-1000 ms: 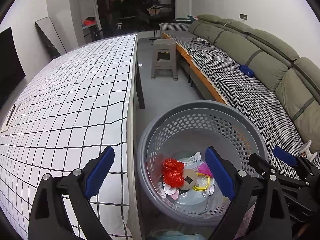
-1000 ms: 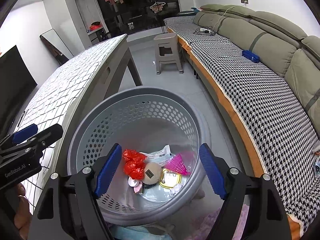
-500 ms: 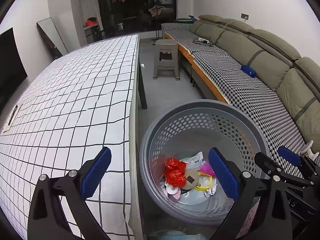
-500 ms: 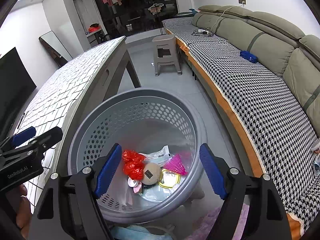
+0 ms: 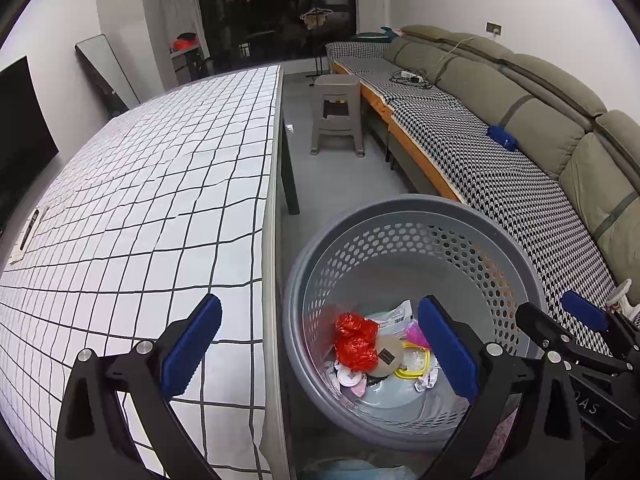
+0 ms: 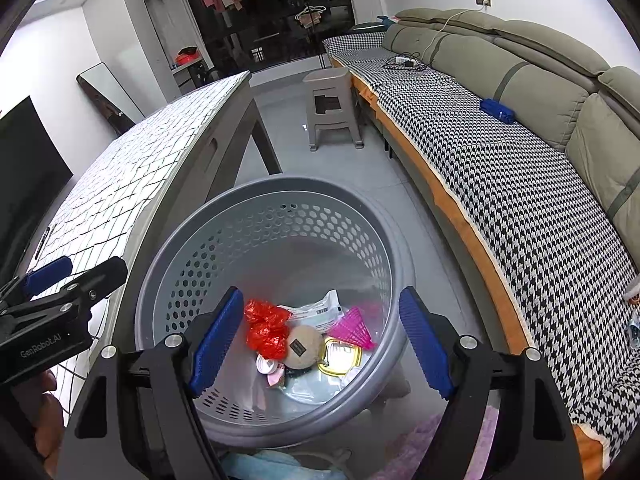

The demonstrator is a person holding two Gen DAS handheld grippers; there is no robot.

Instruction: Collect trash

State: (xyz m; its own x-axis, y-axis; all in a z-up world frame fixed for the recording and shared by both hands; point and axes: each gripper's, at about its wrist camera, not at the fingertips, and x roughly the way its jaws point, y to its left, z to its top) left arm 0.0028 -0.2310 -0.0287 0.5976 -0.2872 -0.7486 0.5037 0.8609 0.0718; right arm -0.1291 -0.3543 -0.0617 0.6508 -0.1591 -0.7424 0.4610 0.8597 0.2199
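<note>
Both grippers hang over the grey perforated basket [image 6: 276,216], which stands on the floor in the gap between the table edge [image 5: 270,240] and the long sofa [image 5: 520,184]. The right gripper [image 6: 320,334] sits directly above the basket's mouth, its 2 blue pads spread wide with nothing between them. The left gripper [image 5: 320,346] straddles the table edge, 1 pad over the checked tablecloth [image 5: 140,200], the other over the basket, likewise released and empty. Down in the basket lie the collected scraps: a crumpled red wrapper [image 6: 266,326], a white packet [image 6: 320,308], a pink piece [image 6: 354,328], a round tan item [image 6: 302,346] and what looks like a yellow-rimmed lid [image 6: 340,356], all heaped together on the bottom. Beyond the basket the grey floor runs open to a plastic stool [image 5: 336,116] near the sofa's far end. The basket rim stands just beside the table edge
</note>
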